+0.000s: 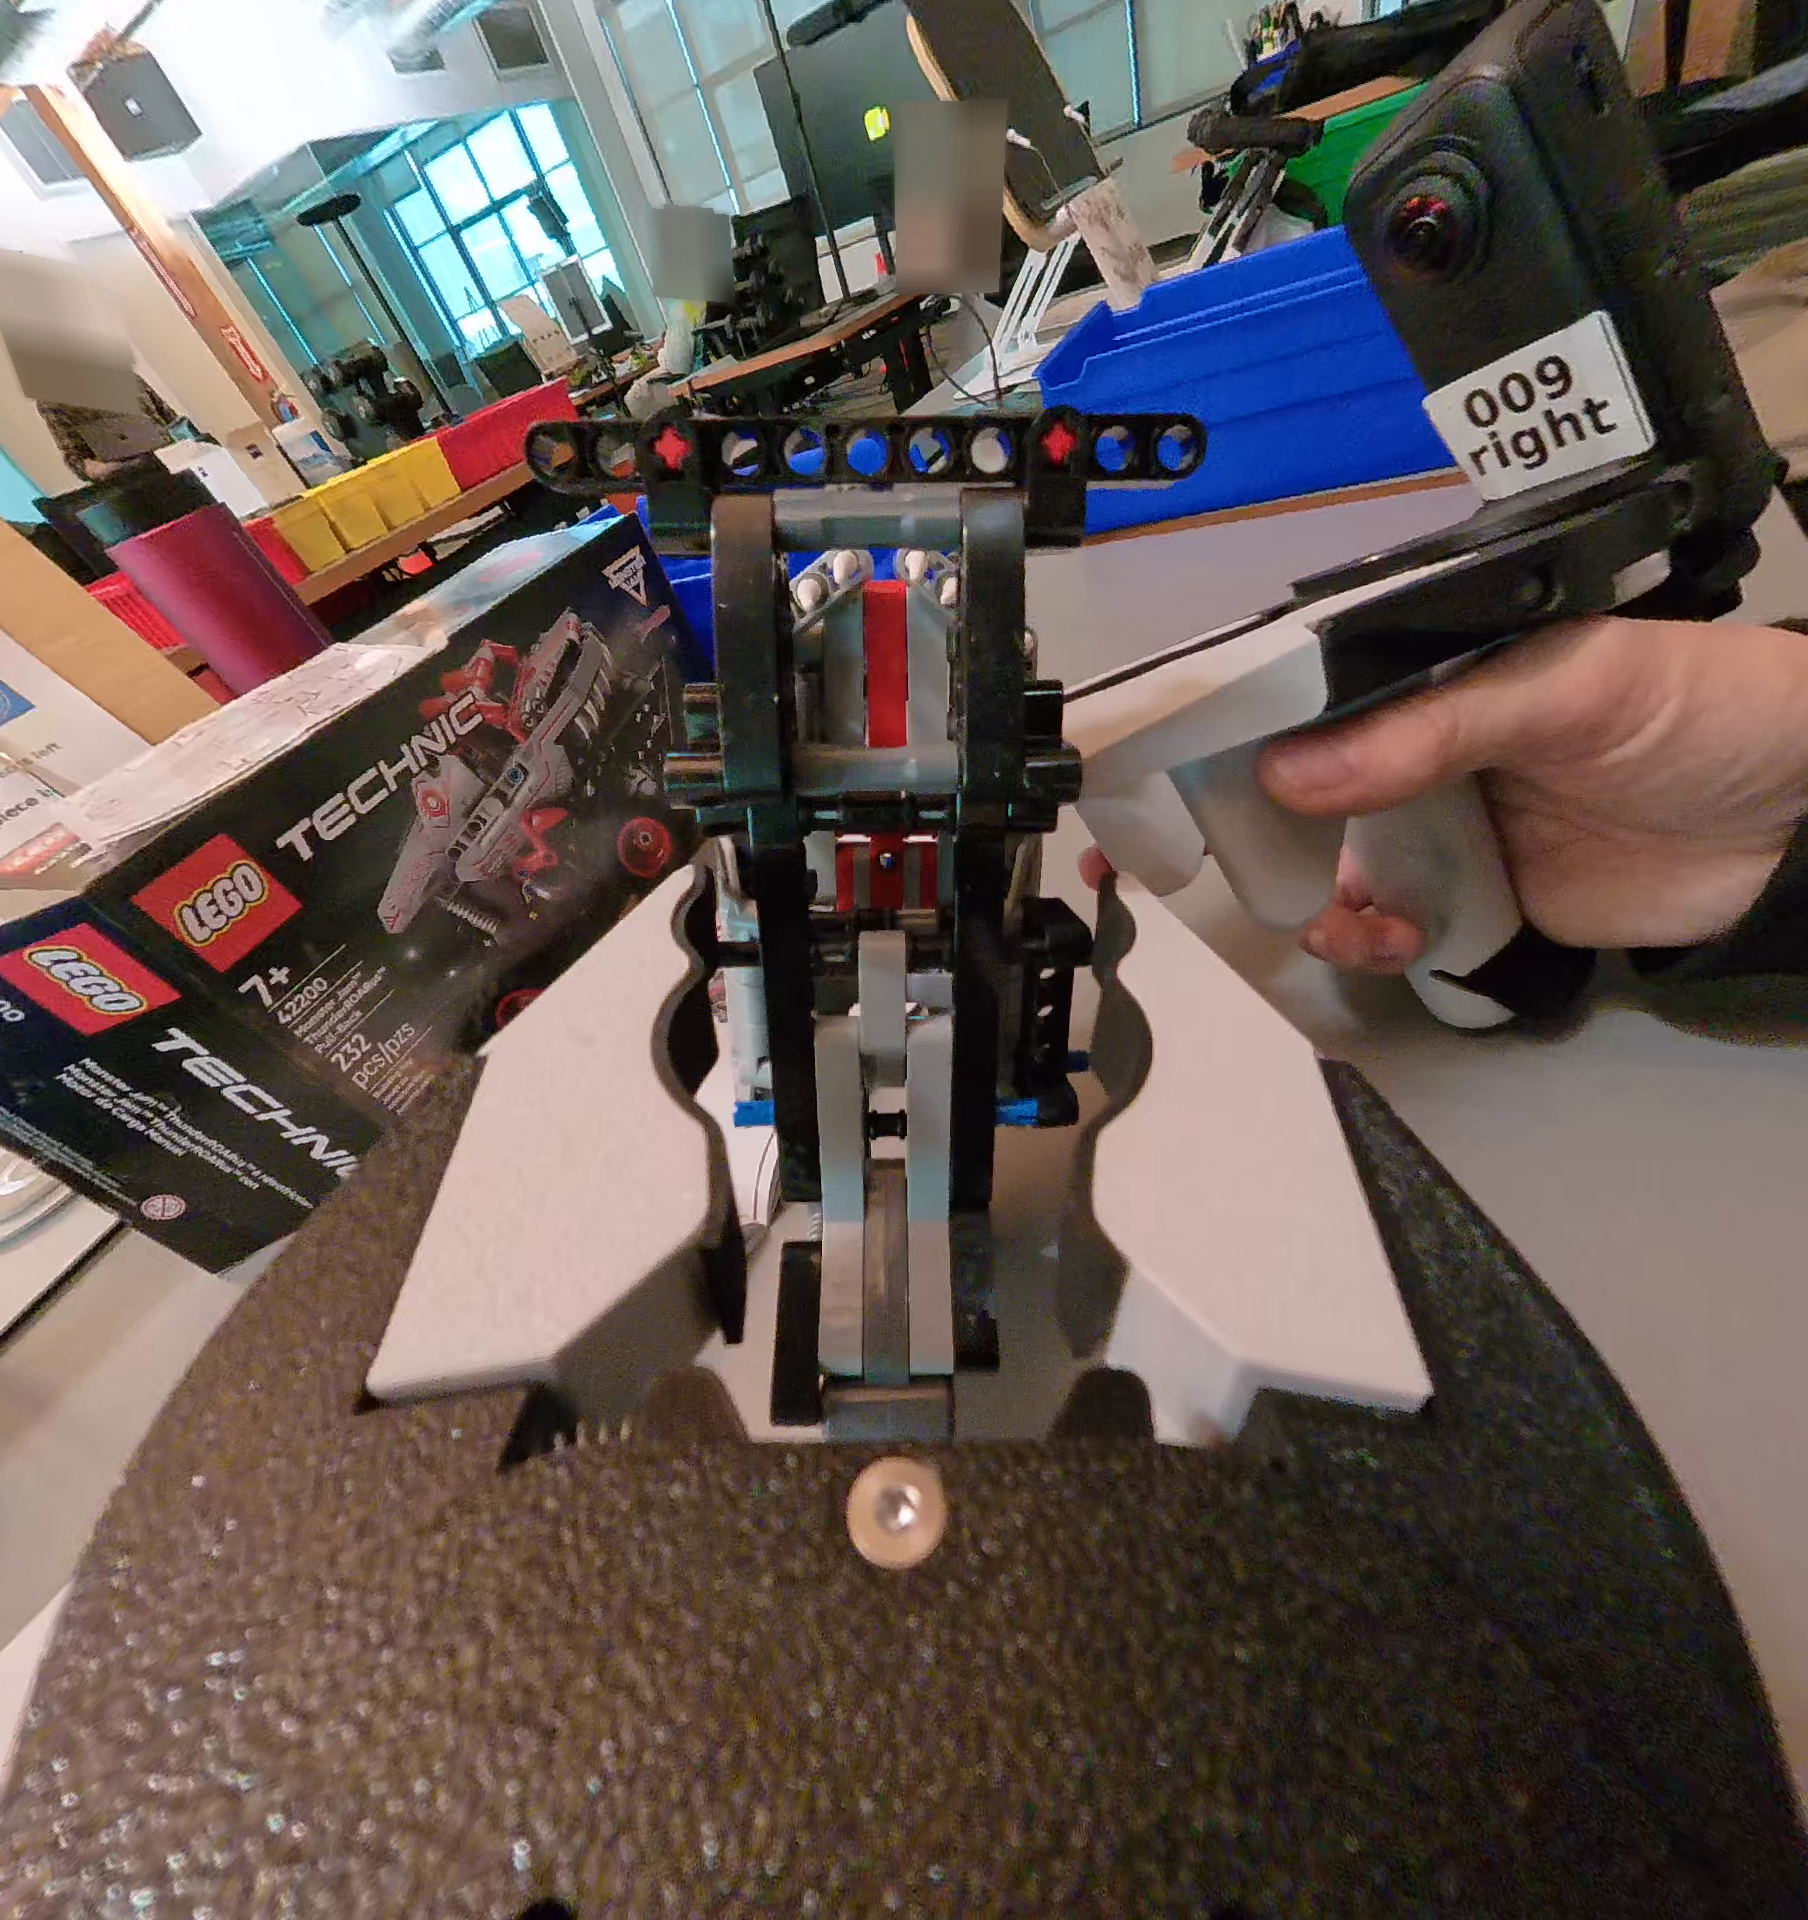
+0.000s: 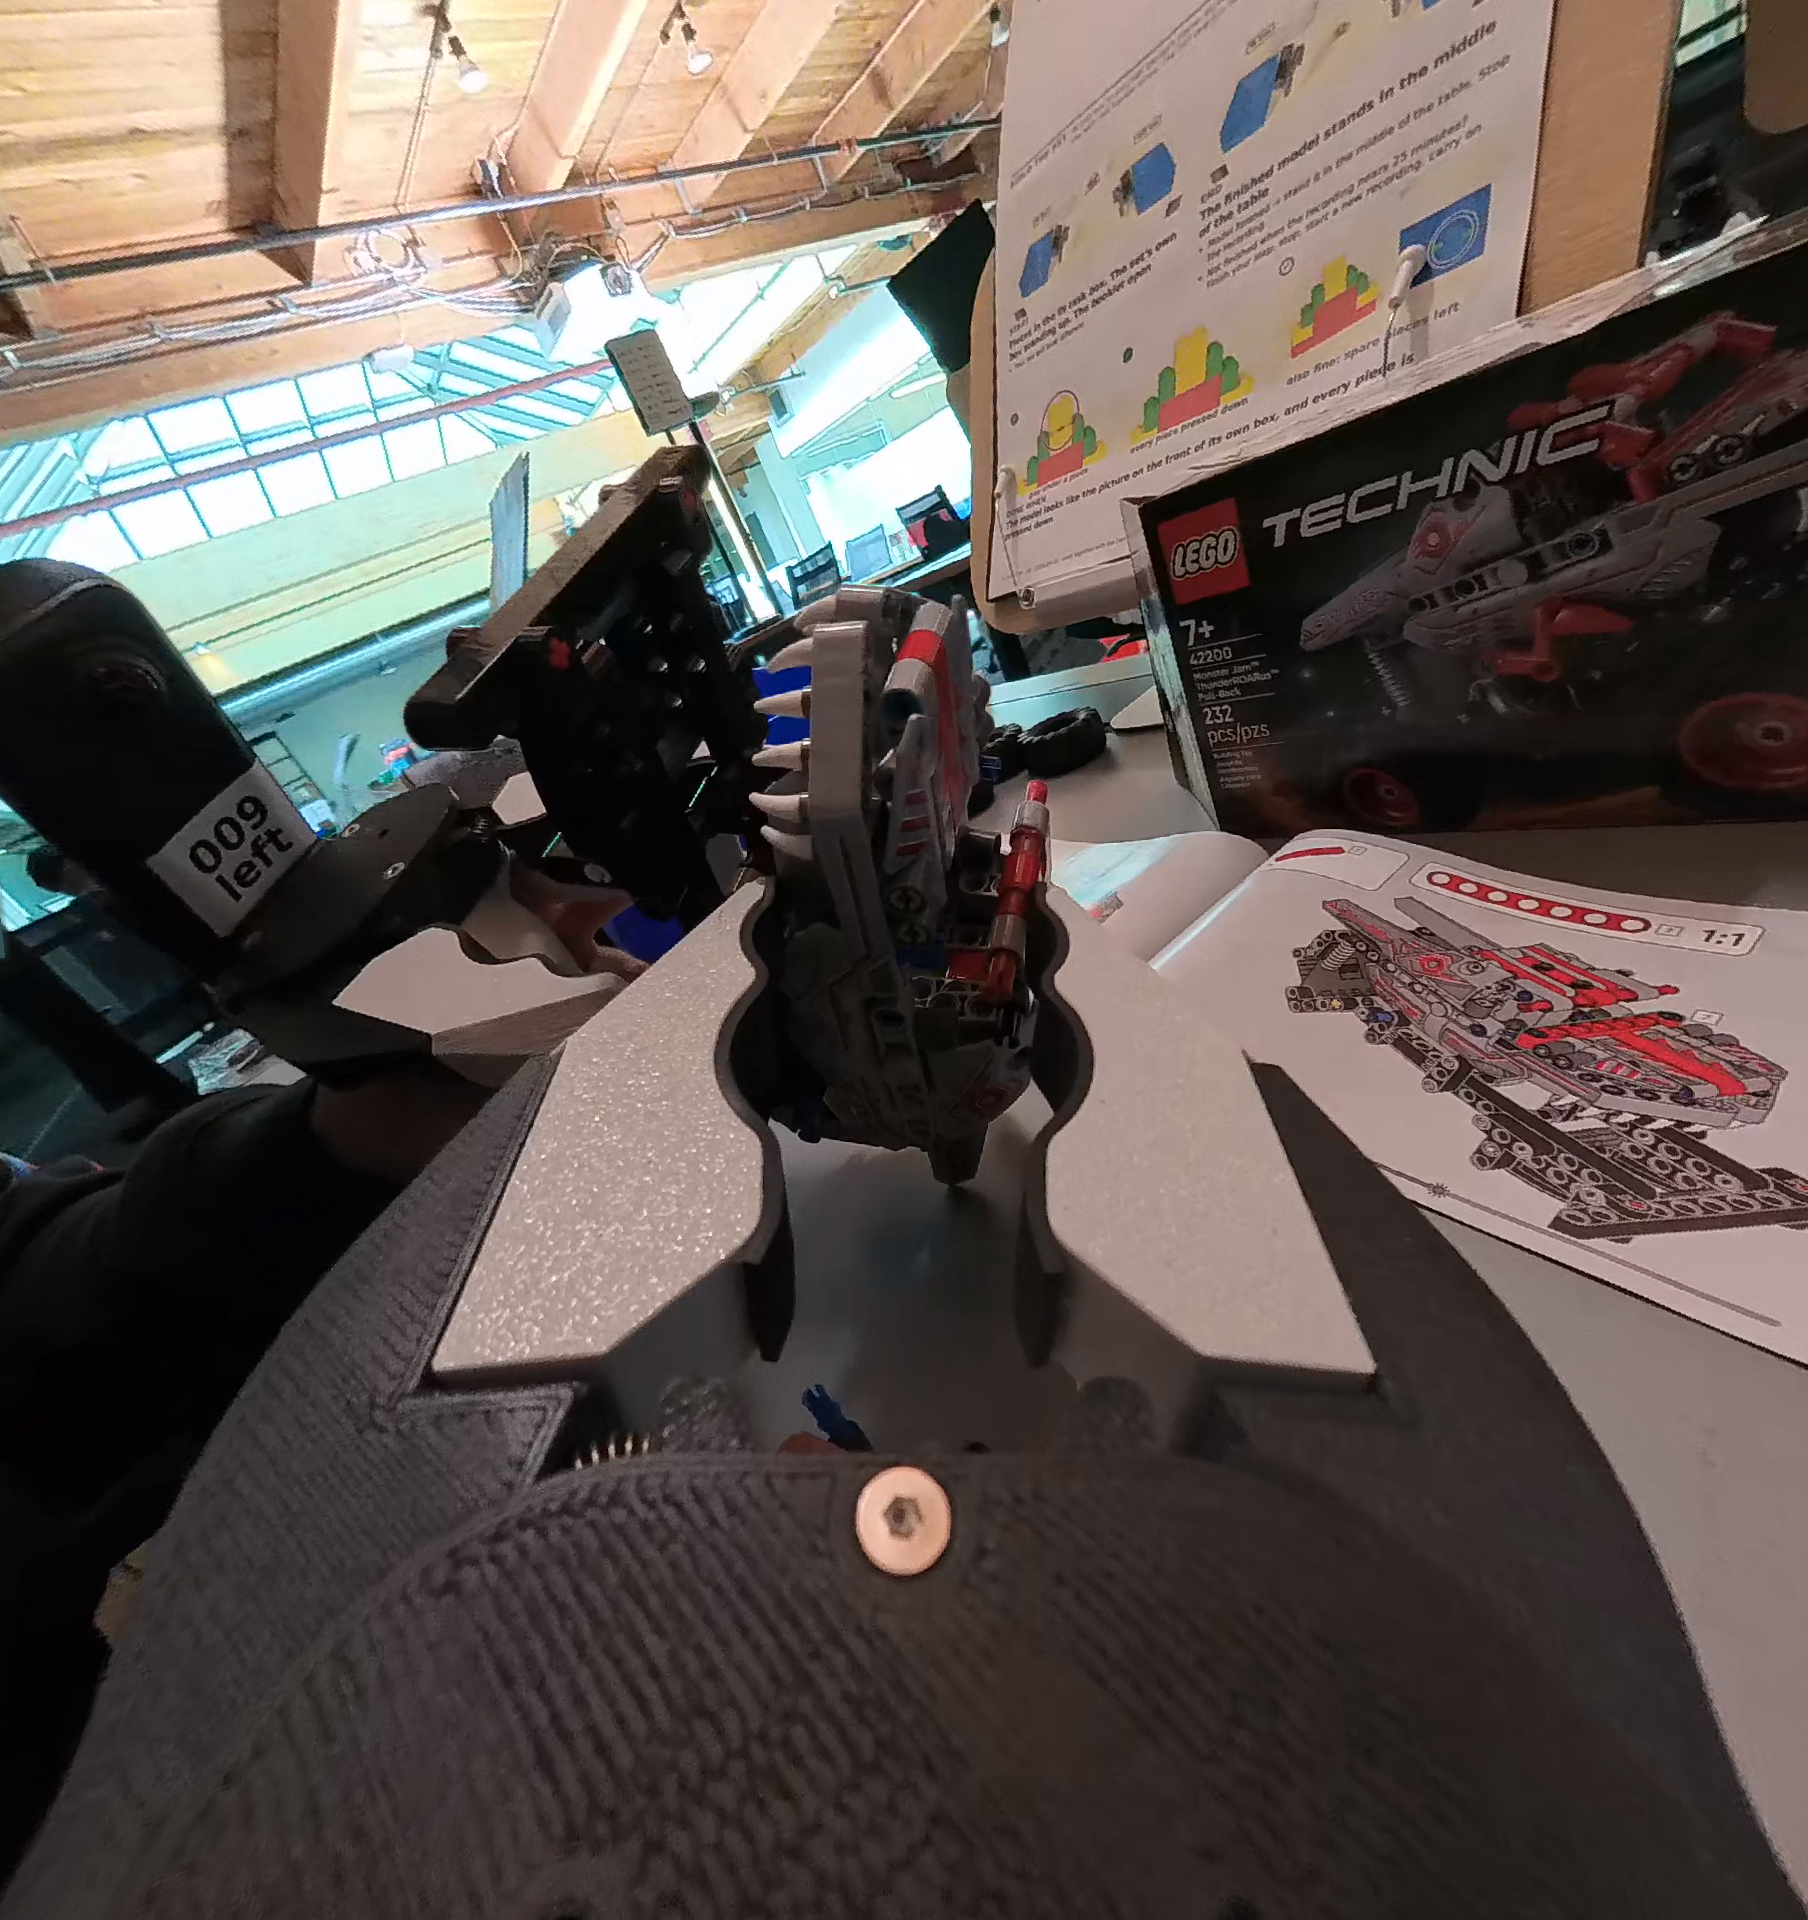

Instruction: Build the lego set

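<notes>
Grey fingers of the left gripper clamp the black chassis end of the lego model, held upright above the tabletop. Right gripper clamps its toothed grey body beside the open booklet and box.

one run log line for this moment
left claw: shut on black-framed lego chassis | right claw: shut on grey-and-red toothed lego body | stage: both sub-assemblies held off table, not visibly joined

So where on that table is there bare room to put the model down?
Bare grey tabletop beneath the right gripper is free. The far side is crowded: black set box, open instruction booklet, loose black tyres.
</notes>
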Demonstrator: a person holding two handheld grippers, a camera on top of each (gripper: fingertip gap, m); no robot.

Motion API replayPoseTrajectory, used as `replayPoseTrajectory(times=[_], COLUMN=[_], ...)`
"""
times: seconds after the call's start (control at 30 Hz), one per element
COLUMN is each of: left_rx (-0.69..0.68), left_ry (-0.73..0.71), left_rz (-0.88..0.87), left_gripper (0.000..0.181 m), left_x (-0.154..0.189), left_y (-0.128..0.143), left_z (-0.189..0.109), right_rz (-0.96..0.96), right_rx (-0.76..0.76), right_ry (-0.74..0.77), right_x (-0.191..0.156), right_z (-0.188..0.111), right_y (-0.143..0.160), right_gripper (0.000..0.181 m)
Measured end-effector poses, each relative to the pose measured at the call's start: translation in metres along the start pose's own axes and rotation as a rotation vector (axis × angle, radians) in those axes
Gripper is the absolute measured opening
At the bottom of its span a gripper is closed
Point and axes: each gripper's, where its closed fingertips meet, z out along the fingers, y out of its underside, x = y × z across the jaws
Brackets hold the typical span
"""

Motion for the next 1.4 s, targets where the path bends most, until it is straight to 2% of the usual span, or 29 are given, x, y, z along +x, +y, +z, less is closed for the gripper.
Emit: replayPoseTrajectory(times=[0.13,0.17,0.3,0.47,0.6,0.67,0.77,0.97,1.23,1.33,1.4], left_rx=[-0.002,-0.006,0.017,0.027,0.048,0.054,0.071,0.130,0.159,0.148,0.141], left_ry=[0.013,0.014,0.002,0.007,0.031,0.050,0.064,0.102,0.046,0.032,0.035], left_rz=[-0.037,-0.040,-0.073,-0.054,-0.074,-0.084,-0.107,-0.040,0.082,0.071,0.063], left_gripper=[0.070,0.068,0.067,0.066,0.066,0.066,0.066,0.066,0.063,0.055,0.058], left_x=[0.000,-0.001,-0.006,-0.003,-0.006,-0.007,-0.011,-0.003,0.004,-0.003,-0.005], left_y=[0.000,0.000,0.000,-0.001,-0.001,-0.001,0.000,-0.001,0.005,0.012,0.015], left_z=[-0.001,-0.001,-0.003,-0.002,-0.004,-0.005,-0.008,-0.015,-0.029,-0.033,-0.033], right_rz=[-0.030,-0.059,-0.055,-0.019,-0.052,-0.069,-0.057,-0.095,-0.292,-0.379,-0.366], right_rx=[-0.004,-0.005,-0.014,-0.023,-0.028,-0.019,-0.002,0.002,0.024,-0.012,-0.052], right_ry=[0.014,-0.005,0.037,0.075,0.168,0.138,0.051,0.018,0.012,0.009,-0.006], right_x=[-0.002,-0.007,-0.005,0.002,0.011,0.005,-0.008,-0.021,-0.037,-0.042,-0.043], right_z=[0.001,0.001,0.007,-0.001,-0.009,-0.004,0.003,0.010,0.007,0.011,0.014], right_y=[-0.001,-0.002,-0.003,-0.003,-0.008,-0.008,-0.008,0.000,0.008,0.014,0.019], right_gripper=[0.044,0.030,0.030,0.043,0.052,0.048,0.024,0.034,0.031,0.029,0.025])
